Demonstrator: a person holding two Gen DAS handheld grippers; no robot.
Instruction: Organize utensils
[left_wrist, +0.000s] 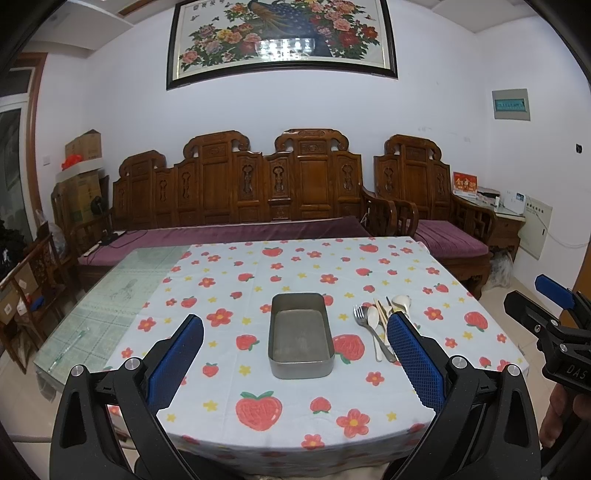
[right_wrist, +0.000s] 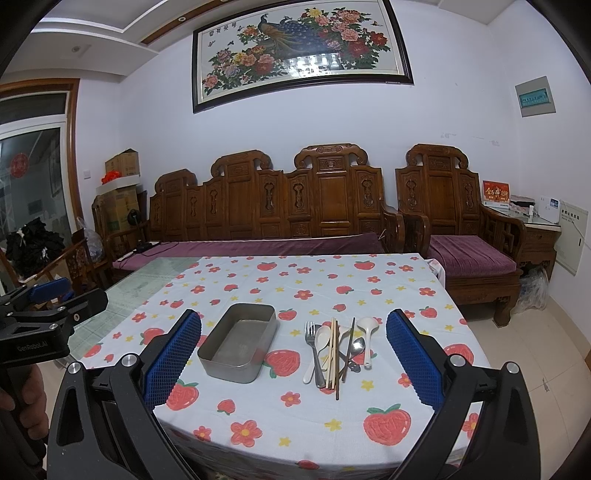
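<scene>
1. Left wrist view: the left gripper (left_wrist: 295, 350) stood wide apart and empty, held above the near edge of the table and aimed at the metal tin (left_wrist: 301, 336). The tin sat empty on the strawberry tablecloth (left_wrist: 258, 266), framed between the two blue pads; in my judgement the gripper was positioned to steady or receive at the tin, though nothing was yet touched.

2. Same view: the utensil pile (left_wrist: 376, 325) lay just right of the tin, partly hidden behind the right-hand finger. A fork and a white spoon were identifiable; the remainder was not separable. The right gripper (left_wrist: 554, 317) appeared at the frame edge, side-on, so its spread could not be told here.

3. Right wrist view: the right gripper (right_wrist: 293, 350) was wide apart and empty, centred nearer the utensils, presumably because it was to do the picking.

4. Same view: the pile was fully exposed, showing a fork (right_wrist: 313, 347), white spoon (right_wrist: 320, 341), light chopsticks (right_wrist: 333, 354), dark chopsticks (right_wrist: 349, 349), a metal spoon (right_wrist: 356, 349) and a white ladle-type spoon (right_wrist: 367, 332), all loose, overlapping, none in the tin (right_wrist: 240, 341). The task was judged not begun.
</scene>
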